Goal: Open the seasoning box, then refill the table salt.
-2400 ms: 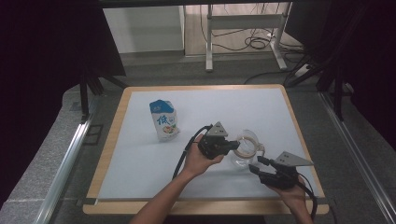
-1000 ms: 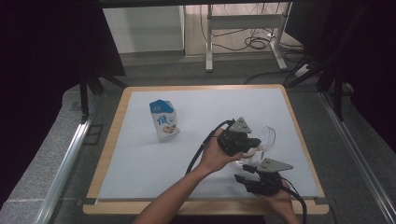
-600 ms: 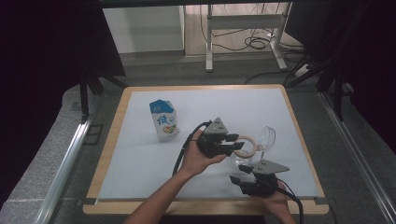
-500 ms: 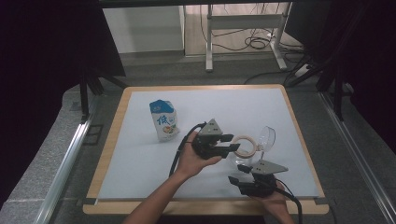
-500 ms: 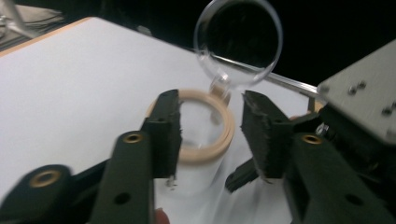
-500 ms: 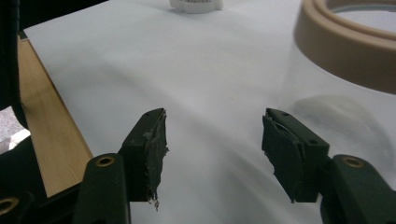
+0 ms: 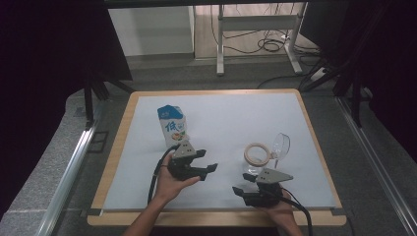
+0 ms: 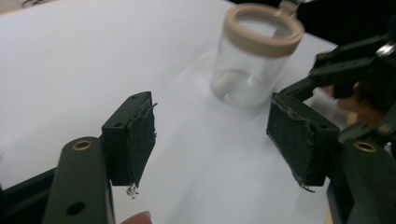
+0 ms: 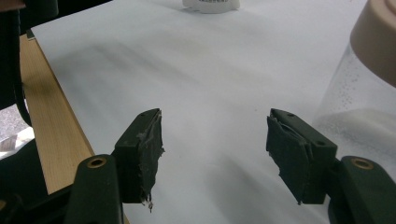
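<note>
Jar (image 7: 256, 160) upright, apart between 2 claws, left claw (image 7: 210, 170) just opened, empty, right claw (image 7: 238, 190) opening, empty.

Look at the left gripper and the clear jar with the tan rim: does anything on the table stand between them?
Nothing visible does. The left gripper, jaws open and just widened with nothing between them, faces the jar across bare white table. The right gripper sits off to the side.

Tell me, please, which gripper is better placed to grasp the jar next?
Probably the right gripper: open, it sits just in front of the jar. The left gripper, whose jaws have just been opening, is empty and farther off.
</note>
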Tool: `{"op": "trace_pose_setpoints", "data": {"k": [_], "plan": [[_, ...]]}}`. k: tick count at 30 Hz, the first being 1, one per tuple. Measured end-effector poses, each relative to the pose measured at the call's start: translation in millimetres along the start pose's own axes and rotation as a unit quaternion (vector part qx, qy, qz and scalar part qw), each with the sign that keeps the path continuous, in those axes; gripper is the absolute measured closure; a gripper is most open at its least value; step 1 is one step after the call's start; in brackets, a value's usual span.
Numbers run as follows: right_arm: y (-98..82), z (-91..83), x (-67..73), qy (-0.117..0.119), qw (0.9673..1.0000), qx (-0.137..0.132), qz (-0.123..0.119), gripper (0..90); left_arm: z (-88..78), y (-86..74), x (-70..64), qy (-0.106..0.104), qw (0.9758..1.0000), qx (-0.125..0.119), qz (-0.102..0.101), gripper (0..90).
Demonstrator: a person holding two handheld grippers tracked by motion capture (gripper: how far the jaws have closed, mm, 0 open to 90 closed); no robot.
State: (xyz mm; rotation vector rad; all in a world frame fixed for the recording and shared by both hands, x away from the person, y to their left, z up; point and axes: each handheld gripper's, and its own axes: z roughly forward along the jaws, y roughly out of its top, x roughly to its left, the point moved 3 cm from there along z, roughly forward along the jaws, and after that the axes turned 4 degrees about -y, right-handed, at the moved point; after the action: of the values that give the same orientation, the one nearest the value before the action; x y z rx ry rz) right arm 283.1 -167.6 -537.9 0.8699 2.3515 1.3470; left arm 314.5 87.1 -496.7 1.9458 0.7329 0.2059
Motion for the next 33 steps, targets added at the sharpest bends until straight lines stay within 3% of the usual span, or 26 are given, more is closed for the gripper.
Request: {"op": "trace_pose_setpoints", "data": {"k": [6, 7, 16, 21, 33], "plan": [[0.5, 1.8, 1.0, 0.002, 1.0, 0.0, -0.001, 36.5, -6.3, -22.1, 9.0, 0.009, 0.9998, 0.011, -0.015, 28.7], [0.9, 1.5, 1.1, 0.001, 1.0, 0.0, -0.002, 36.4, -7.2, -31.0, 11.2, 0.02, 0.9995, 0.02, -0.016, 28.0], [0.8, 1.9, 1.5, -0.003, 1.0, -0.007, 0.0, 36.0, -7.5, -57.6, 16.4, 0.039, 0.9976, 0.054, -0.02, 27.7], [0.9, 2.0, 1.6, -0.001, 1.0, -0.008, 0.0, 36.0, -8.9, -61.5, 19.2, 0.048, 0.9969, 0.058, -0.022, 27.5], [2.5, -1.5, 0.6, -0.005, 0.9999, -0.016, -0.001, 35.7, -19.9, -60.2, 30.3, 0.07, 0.9961, 0.037, -0.039, 27.1]]}}
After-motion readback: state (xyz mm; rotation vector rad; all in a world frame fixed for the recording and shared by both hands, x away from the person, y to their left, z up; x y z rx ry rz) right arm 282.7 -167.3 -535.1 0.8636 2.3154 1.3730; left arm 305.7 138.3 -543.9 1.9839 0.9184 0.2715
